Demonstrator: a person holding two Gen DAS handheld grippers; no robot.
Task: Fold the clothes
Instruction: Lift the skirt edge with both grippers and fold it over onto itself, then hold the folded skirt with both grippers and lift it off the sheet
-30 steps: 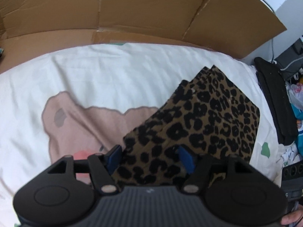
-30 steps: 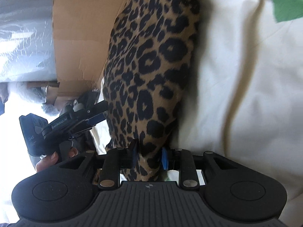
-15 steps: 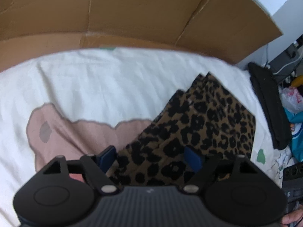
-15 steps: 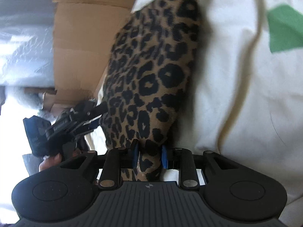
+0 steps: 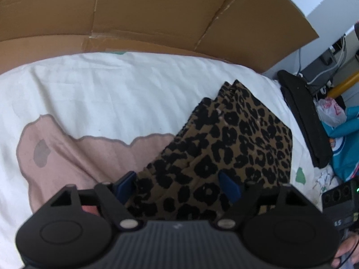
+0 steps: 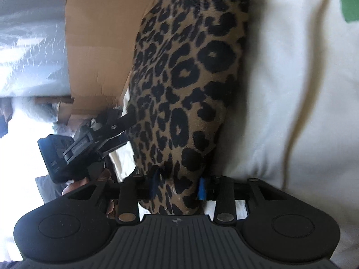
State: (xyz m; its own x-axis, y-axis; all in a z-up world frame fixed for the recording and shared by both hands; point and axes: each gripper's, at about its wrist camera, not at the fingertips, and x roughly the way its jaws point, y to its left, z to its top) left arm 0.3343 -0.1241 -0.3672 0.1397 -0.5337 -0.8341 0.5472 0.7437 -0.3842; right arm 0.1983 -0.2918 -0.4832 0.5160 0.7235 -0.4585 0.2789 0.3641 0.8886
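While the leopard-print garment (image 5: 226, 148) lay as a folded stack on the white bedsheet (image 5: 112, 94), toward 3 o'clock of the bed in the left wrist view, we noted both tools at its near end. The left gripper (image 5: 179, 185) stood wide, its blue pads straddling the near edge of the stack, one at 9 o'clock and one at 3 o'clock of the fabric, not visibly pressing. Its jaws had just closed a little after opening, with cloth between them. The right gripper (image 6: 178, 185) stood narrow and pinched a bunched fold of the same garment (image 6: 186, 78); its jaws had just been closing on that fold.

Judgement on the step: we appeared to be squaring or lifting the folded stack. To do it well, the left pads should take all layers at the edge before any lift, and both tools should move together so the layers do not slide apart.

Against the frame one second earlier, the left view showed more cardboard (image 5: 157, 15) at 12 o'clock and the stack sat slightly lower and nearer. In the right view the left tool (image 6: 89, 143) at 9 o'clock reached closer to the fabric.
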